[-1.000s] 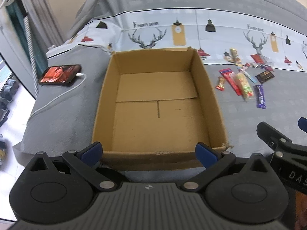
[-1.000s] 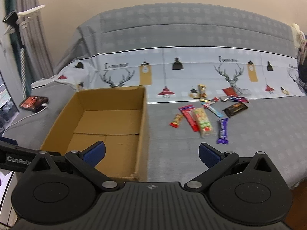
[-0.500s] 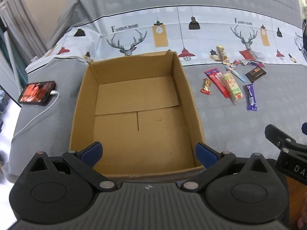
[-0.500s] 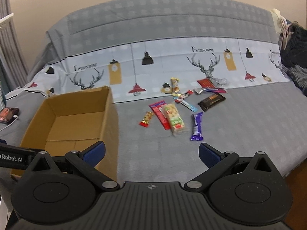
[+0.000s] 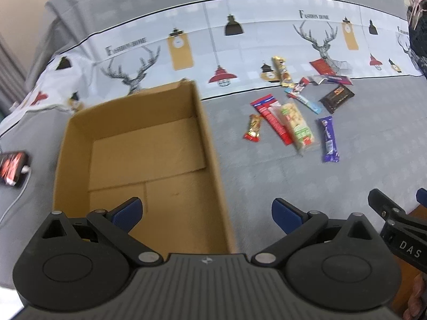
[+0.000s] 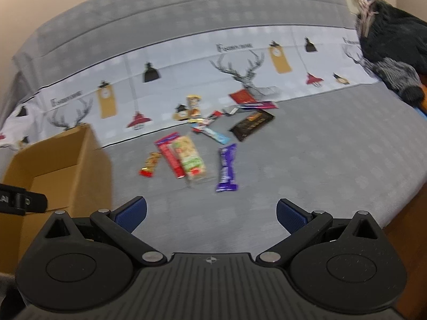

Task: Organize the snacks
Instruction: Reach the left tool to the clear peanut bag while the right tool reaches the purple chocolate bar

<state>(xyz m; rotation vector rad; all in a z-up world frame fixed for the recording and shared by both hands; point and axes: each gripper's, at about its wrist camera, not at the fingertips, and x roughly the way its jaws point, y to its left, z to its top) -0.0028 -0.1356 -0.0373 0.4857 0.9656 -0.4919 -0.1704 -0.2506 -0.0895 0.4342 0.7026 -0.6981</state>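
- Snacks on a grey bed cover [image 5: 267, 186], L wrist view: left gripper [image 5: 206, 213] hangs w/ blue-padded fingers wide apart, nothing between them, over the near right wall of an open cardboard box [image 5: 138, 157]; box interior bare
- Same view: loose cluster of wrapped bars lies on the cover to the right of the box, well apart from it – small red-gold bar [image 5: 253, 128], long red pack [image 5: 273, 118], clear pack w/ green-red label [image 5: 297, 125] partly over the red one, purple bar [image 5: 330, 140], dark brown bar [image 5: 336, 98], gold bar [image 5: 283, 71] farther back by the deer-print band
- Phone [image 5: 12, 169] w/ white cable at far left edge; tip of the other tool at lower right
- R wrist view, blurred: right gripper [image 6: 212, 213] also spread wide, holding nothing, above bare cover in front of the snack cluster; purple bar [image 6: 226, 168] and clear pack [image 6: 190, 160] nearest it, none touched
- Box [image 6: 66, 160] at left of this view; dark furry item [image 6: 392, 45] on the bed's far right corner
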